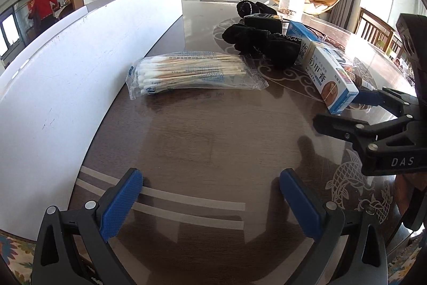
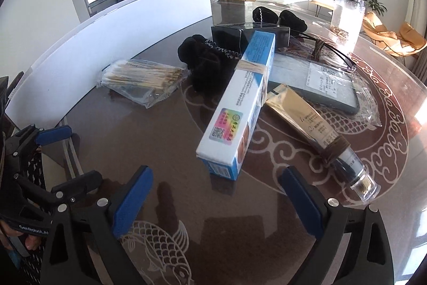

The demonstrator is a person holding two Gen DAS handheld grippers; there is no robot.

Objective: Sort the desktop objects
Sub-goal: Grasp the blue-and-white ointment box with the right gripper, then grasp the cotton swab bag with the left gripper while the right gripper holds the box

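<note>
Bare desk (image 1: 213, 140) lies open ahead of the left tool (image 1: 210, 200); a white board (image 1: 80, 66) walls its left, a blue-white box (image 2: 240, 108) blocks the right.

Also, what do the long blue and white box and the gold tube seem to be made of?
The blue and white box looks like thin printed cardboard: sharp folded edges, matte faces, a shiny hologram sticker. The gold tube seems to be soft plastic or laminate with a metallic sheen, flat at its crimped end, with a clear hard cap, probably plastic.

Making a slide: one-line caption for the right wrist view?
Open right gripper faces a blue-white box leaning over a gold tube, beside bagged cotton swabs.
</note>
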